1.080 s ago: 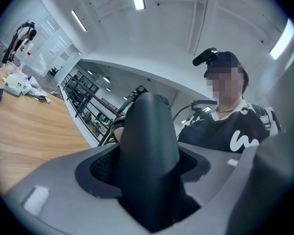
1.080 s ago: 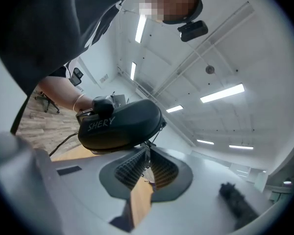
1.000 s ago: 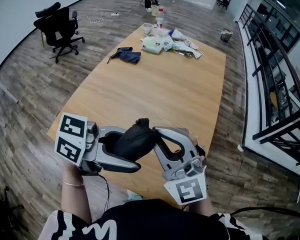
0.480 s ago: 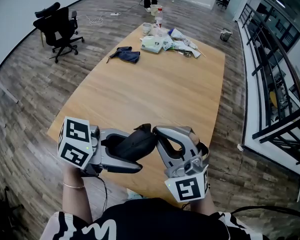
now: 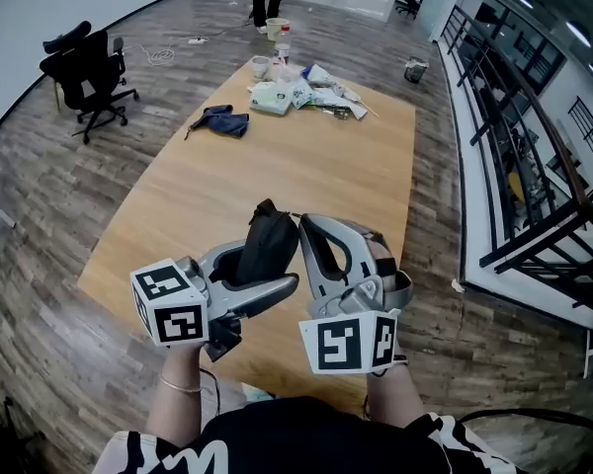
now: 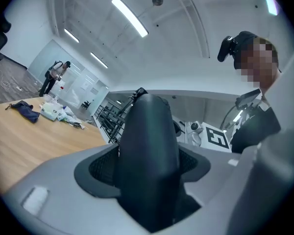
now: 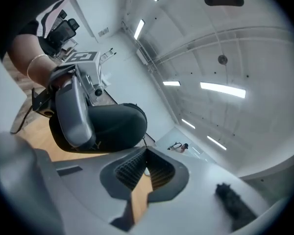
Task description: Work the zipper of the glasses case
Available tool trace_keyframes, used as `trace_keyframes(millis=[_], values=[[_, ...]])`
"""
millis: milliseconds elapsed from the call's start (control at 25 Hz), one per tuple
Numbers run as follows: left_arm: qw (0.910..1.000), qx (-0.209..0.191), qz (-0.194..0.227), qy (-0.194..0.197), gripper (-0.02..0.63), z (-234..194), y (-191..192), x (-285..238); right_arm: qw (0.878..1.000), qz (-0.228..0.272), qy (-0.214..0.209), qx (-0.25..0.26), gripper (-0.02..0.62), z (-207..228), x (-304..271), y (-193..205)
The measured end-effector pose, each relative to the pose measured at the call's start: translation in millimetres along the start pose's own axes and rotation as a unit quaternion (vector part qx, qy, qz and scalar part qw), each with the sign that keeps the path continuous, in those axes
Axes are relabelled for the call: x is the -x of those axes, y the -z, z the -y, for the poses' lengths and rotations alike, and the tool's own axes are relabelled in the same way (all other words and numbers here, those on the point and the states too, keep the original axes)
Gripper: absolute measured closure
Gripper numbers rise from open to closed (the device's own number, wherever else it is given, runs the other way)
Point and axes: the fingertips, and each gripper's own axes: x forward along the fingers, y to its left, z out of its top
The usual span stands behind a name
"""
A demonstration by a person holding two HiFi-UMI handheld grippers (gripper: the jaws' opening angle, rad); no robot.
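Head view shows the case [image 5: 270,237] held upright above the desk's [image 5: 316,156] near edge, clamped between the jaws of the left claw [image 5: 260,270]. Right gripper view has the right claw [image 7: 146,153] pinched narrow, right at the case's end. Whether anything is nipped between its tips, I cannot tell.

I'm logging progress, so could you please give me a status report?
Left gripper shut on black oval glasses case, held above light wooden table. Right gripper shut beside the case; zipper pull not visible. Nothing in the way.
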Motion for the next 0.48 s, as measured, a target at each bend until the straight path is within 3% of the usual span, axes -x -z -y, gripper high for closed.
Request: trace_keyframes(millis=[120, 200, 280, 360, 440, 480], values=[[0.9992, -0.039, 0.002, -0.001, 0.275, 0.8, -6.9, -1.9, 1.0, 0.001, 0.004, -0.003, 0.591, 5.4, 6.3, -2.1], [0.9928, -0.114, -0.016, -0.032, 0.264, -3.6, -10.0, -4.2, 1.0, 0.008, 0.001, -0.002, 0.591, 8.5, 11.5, -6.3], [0.9776, -0.194, -0.066, -0.051, 0.264, -4.1, -4.3, -11.7, 1.0, 0.022, -0.008, 0.005, 0.591, 8.2, 15.9, -15.5], [0.9555, -0.261, -0.114, -0.077, 0.264, -5.7, 1.7, -20.4, 0.999, 0.031, -0.019, 0.007, 0.591, 5.1, 19.1, -24.8], [0.9324, -0.318, -0.122, -0.122, 0.262, -10.6, -1.8, -23.8, 0.999, 0.026, -0.022, -0.002, 0.591, 3.7, 21.0, -29.0], [0.926, -0.332, -0.113, -0.139, 0.262, -12.4, -5.6, -23.2, 0.999, 0.023, -0.022, -0.009, 0.591, 4.0, 21.6, -29.9]])
